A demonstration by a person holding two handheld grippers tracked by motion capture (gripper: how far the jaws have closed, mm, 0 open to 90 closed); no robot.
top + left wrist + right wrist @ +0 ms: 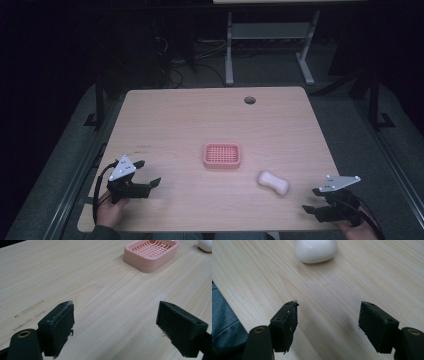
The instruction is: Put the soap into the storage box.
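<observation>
A pink soap dish [222, 155] with a grid bottom sits at the middle of the wooden table [210, 120]. A white bar of soap [273, 182], waisted like a bone, lies to its right and nearer the front. My left gripper [148, 173] rests near the front left corner, open and empty, pointing toward the dish [150, 253]. My right gripper [311, 200] hovers at the front right edge, open and empty. The soap [316, 250] lies a short way ahead of its jaws, apart from them.
A round cable hole [249, 100] sits near the table's far edge. Beyond the table stand a white desk frame [270, 45] and cables on the dark floor. The front table edge runs just below both hands.
</observation>
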